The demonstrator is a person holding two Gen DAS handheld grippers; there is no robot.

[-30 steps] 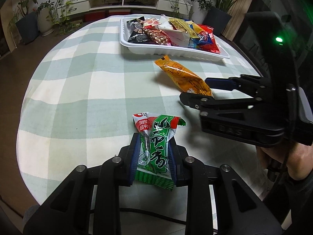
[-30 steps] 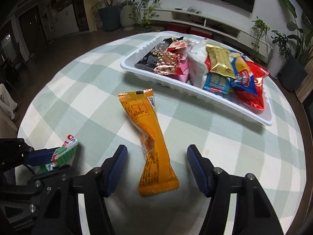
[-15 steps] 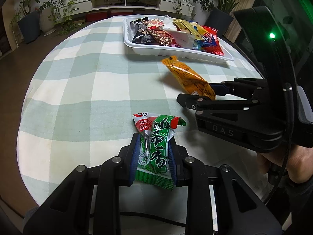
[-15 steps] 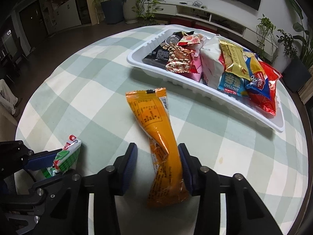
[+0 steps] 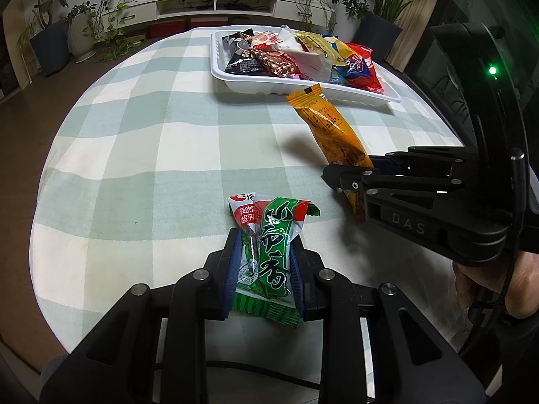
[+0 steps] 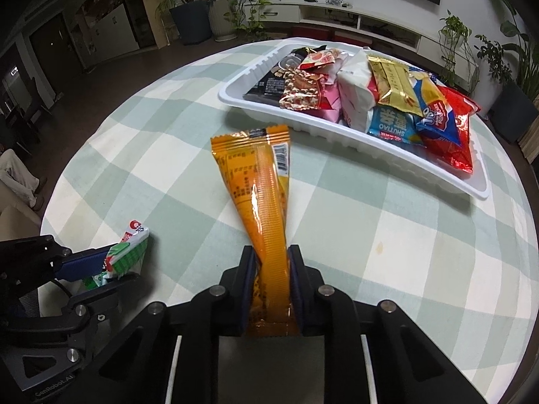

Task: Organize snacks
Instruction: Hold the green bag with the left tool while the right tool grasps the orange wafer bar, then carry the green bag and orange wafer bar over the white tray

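Living room bg: low white TV unit (image 6: 363, 17) along the far wall, potted plants (image 5: 50, 43) both sides. Round bench (image 5: 141, 141) w/ green/white check cloth.

L tool (image 5: 264, 269): clenched on green snack pack (image 5: 269, 252), pads pressing both long sides. Pack sticks out fwd past the fingertips, red/white top end beyond them, tail end hanging back btwn the fingers. From the R-wrist view the same pack (image 6: 126, 256) shows to the L of the R tool, low over the cloth; can't tell if it touches.

R tool (image 6: 271, 286): jaws just closed in, now grasping orange snack pack (image 6: 259, 202) at its near end. Pack runs fwd from the pads, far crimped end w/ barcode pointing at the tray, twisted narrow where pinched. In the L-wrist view the R tool (image 5: 350, 175) is fwd-right of the L tool; orange pack (image 5: 330, 131) tilts up from it w/ a shadow on the cloth beneath, so front end is off the bench.

White plastic tray (image 6: 337, 134): ahead of both tools, far side of bench, just beyond the orange pack's tip, not touching it. Full of mixed snack bags: black, gold, blue, red, pink/white.

Hand (image 5: 488, 286) gripping the R tool's handle visible at the R edge, L-wrist view.
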